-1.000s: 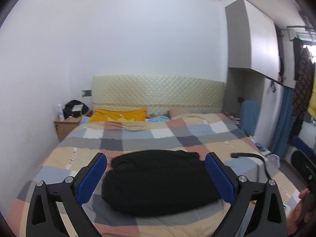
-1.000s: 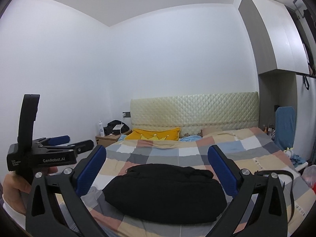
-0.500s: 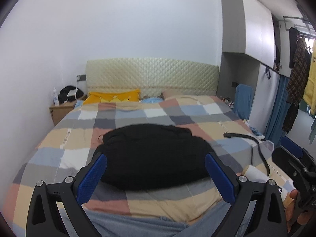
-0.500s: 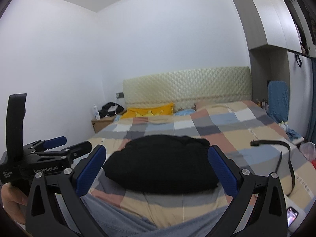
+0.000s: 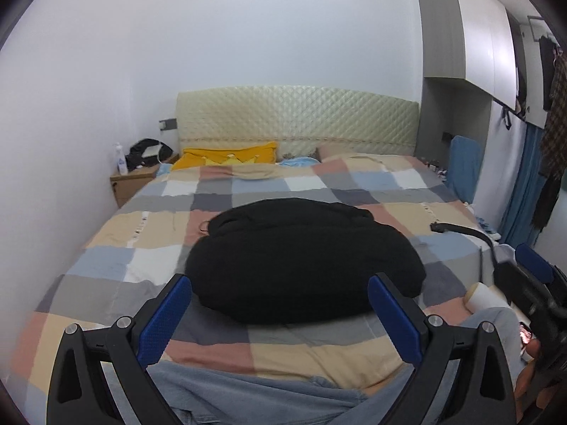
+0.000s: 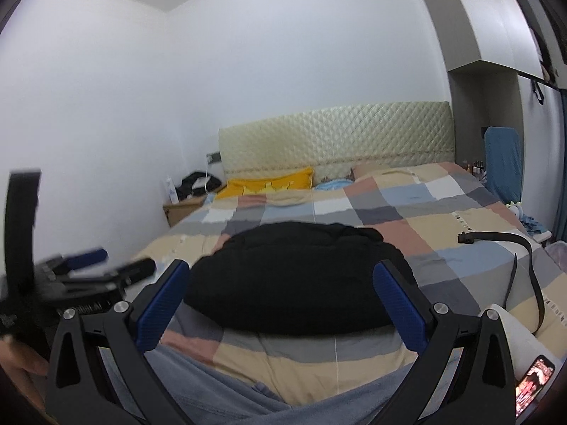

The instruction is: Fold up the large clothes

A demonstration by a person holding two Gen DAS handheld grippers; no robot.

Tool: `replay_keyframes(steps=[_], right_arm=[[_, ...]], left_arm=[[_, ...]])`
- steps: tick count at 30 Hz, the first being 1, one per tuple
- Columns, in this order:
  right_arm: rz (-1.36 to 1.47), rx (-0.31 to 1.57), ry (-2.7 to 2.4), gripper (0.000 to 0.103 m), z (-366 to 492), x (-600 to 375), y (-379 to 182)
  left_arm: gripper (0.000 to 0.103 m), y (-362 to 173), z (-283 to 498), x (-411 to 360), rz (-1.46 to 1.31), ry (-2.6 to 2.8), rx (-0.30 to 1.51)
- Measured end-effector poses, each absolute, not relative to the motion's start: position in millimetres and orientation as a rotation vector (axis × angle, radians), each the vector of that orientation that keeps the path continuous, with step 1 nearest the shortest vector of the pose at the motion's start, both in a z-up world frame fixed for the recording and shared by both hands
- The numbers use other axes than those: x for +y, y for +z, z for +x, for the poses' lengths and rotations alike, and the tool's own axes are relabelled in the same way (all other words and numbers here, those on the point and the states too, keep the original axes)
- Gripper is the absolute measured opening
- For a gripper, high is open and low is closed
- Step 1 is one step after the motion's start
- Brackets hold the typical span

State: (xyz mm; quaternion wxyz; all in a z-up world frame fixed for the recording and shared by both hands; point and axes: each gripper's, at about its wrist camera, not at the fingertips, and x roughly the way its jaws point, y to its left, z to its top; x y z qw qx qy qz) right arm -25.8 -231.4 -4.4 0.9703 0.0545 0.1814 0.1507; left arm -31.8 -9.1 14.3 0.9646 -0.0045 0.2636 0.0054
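A bulky black garment [image 5: 304,258] lies folded in a rounded heap on the checked bedspread [image 5: 117,262]; it also shows in the right wrist view [image 6: 301,279]. A grey-blue garment [image 5: 248,396] lies at the bed's near edge, below both grippers, also in the right wrist view [image 6: 219,389]. My left gripper [image 5: 280,315] is open and empty, above the near edge in front of the black heap. My right gripper [image 6: 283,304] is open and empty, likewise in front of the heap. Each gripper appears at the other's view edge.
A black belt [image 6: 510,248] lies on the bed's right side. A phone [image 6: 535,379] with a lit screen and a white roll [image 5: 482,295] sit at the near right corner. A yellow pillow [image 5: 226,154], padded headboard, nightstand [image 5: 133,180] and hanging clothes [image 5: 553,134] surround the bed.
Both grippers have pulled back and tilted down toward the near bed edge, so the grey-blue garment has come into view below them. Both stayed open; the black heap has not moved.
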Motion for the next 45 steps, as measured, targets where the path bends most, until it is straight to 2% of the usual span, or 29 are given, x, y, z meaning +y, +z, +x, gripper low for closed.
replay_keyframes(steps=[16,45], right_arm=[[0.117,0.452,0.268,0.103,-7.0,-224.3,-29.0],[0.107,0.47,0.255,0.103,-10.0,-217.7,-35.5]], left_arm=[[0.101,-12.1,-2.1,5.0,-0.059,0.01,0.632],[0.101,-12.0,-6.5,-1.4,-0.046,-0.041,0.623]])
